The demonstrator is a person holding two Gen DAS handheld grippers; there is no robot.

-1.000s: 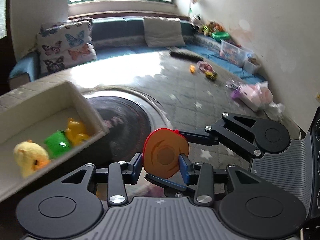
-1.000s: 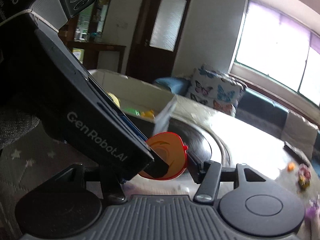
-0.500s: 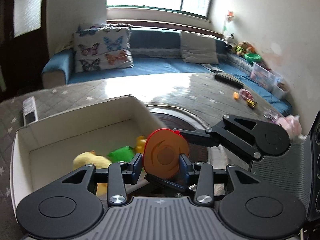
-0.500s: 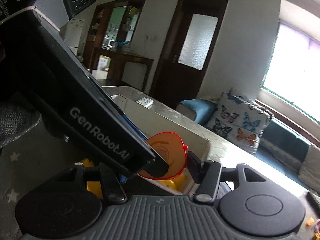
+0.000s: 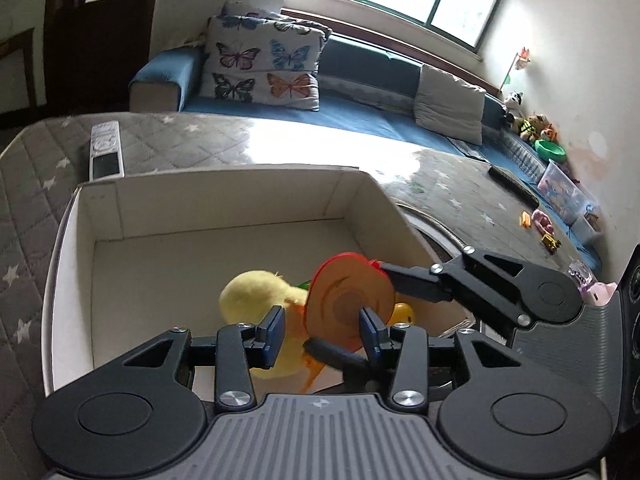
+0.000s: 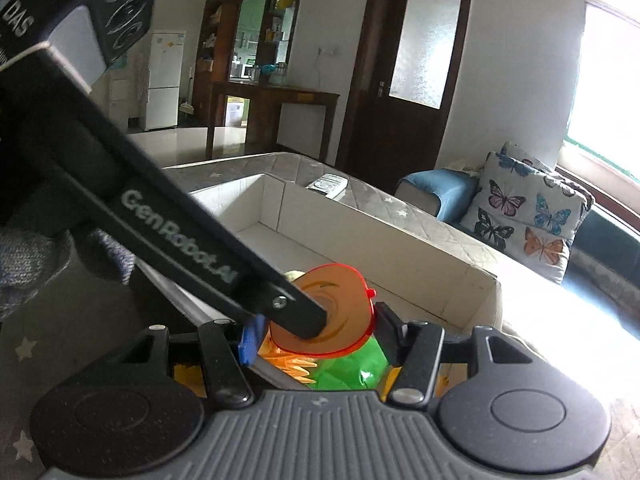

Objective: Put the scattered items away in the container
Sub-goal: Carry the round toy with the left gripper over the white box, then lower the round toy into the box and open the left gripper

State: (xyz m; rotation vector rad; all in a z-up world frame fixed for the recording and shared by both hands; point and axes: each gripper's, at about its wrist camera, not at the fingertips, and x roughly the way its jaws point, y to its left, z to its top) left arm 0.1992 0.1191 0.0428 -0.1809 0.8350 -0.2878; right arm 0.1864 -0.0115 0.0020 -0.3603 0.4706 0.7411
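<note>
An orange disc toy with a red rim [image 5: 347, 297] hangs over the white open box [image 5: 208, 196]. My left gripper [image 5: 322, 332] has opened; only its right blue pad touches the disc. My right gripper [image 5: 356, 308] reaches in from the right, its fingers [image 5: 408, 280] on either face of the disc. In the right wrist view the disc [image 6: 340, 312] sits between the right gripper's [image 6: 320, 332] pads, with the left gripper's finger across it. In the box lie a yellow plush duck [image 5: 256, 296], a green toy [image 6: 352, 368] and a yellow toy [image 5: 402, 312].
A remote control [image 5: 105, 151] lies on the grey quilted mat behind the box. A blue sofa with butterfly cushions [image 5: 264, 68] lines the back. Small toys [image 5: 540, 224] and a clear bin [image 5: 560, 192] are scattered at the far right. A round dark disc [image 5: 436, 236] lies beside the box.
Both grippers swung left with the disc until it hangs over the box. The left gripper's jaws have spread apart; its left pad has come off the disc.
</note>
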